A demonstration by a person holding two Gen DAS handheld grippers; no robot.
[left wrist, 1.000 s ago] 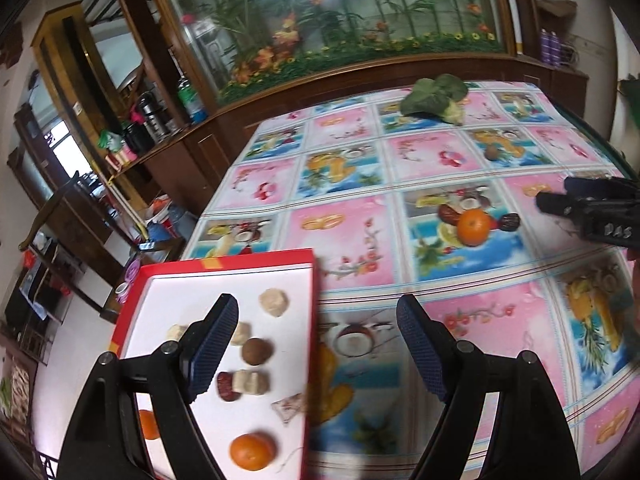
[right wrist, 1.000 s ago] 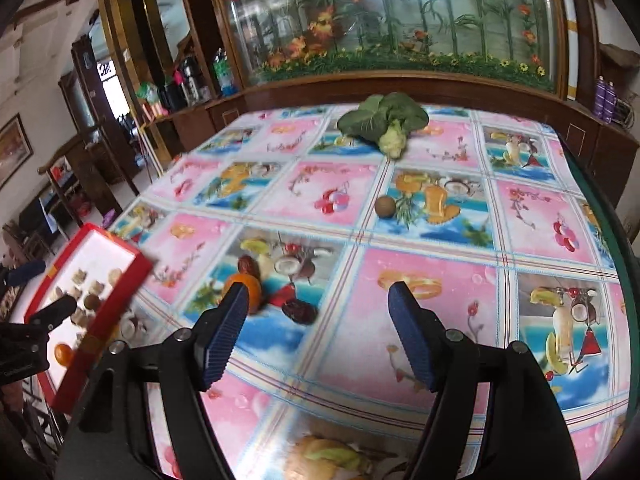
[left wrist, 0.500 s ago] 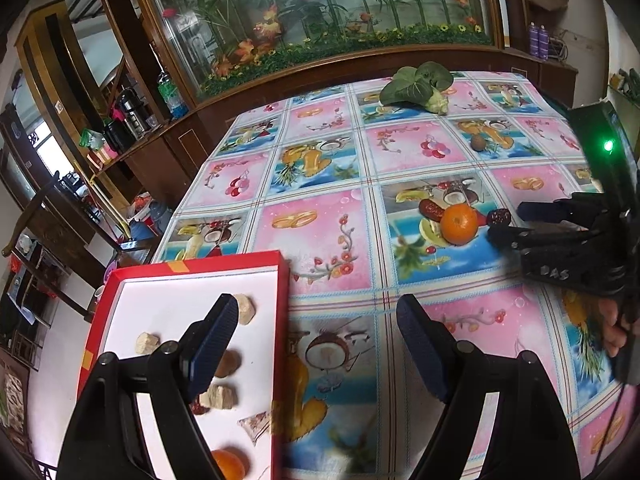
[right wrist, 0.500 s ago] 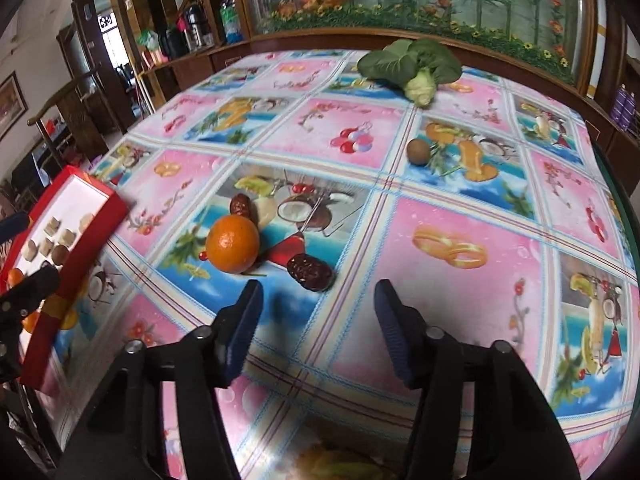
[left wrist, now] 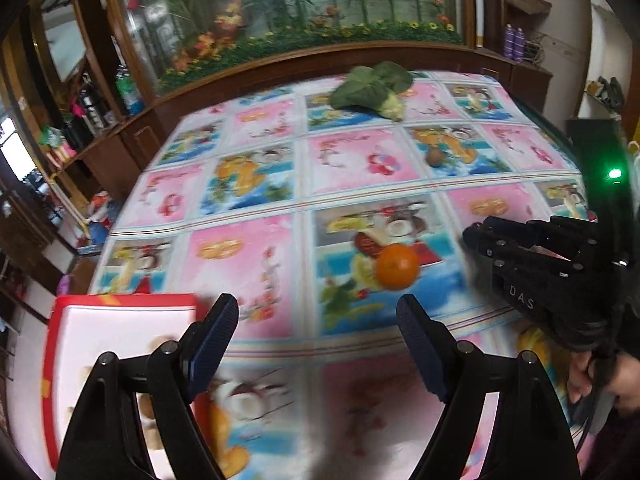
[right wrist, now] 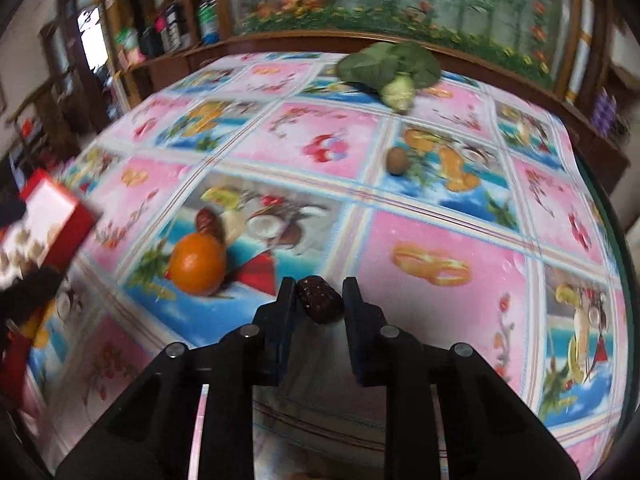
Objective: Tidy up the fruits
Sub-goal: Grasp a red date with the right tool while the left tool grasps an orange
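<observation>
My right gripper (right wrist: 319,298) has its fingers closed around a dark red date (right wrist: 321,299) lying on the tablecloth. An orange (right wrist: 197,265) sits just left of it, with another date (right wrist: 208,219) behind the orange. A kiwi (right wrist: 397,161) lies further back. My left gripper (left wrist: 318,320) is open and empty above the table, between the red tray (left wrist: 124,302) and the orange (left wrist: 397,266). The right gripper (left wrist: 476,236) also shows in the left wrist view. The tray holds several small pieces, partly hidden by my left fingers.
A leafy green vegetable (right wrist: 390,68) lies at the table's far side. The red tray (right wrist: 52,216) sits at the left edge of the table. A wooden cabinet with a glass front stands behind the table. The table's right edge (right wrist: 600,200) drops off.
My right gripper moved forward and down and closed its fingers around the date. My left gripper swung right, away from the tray, toward the orange.
</observation>
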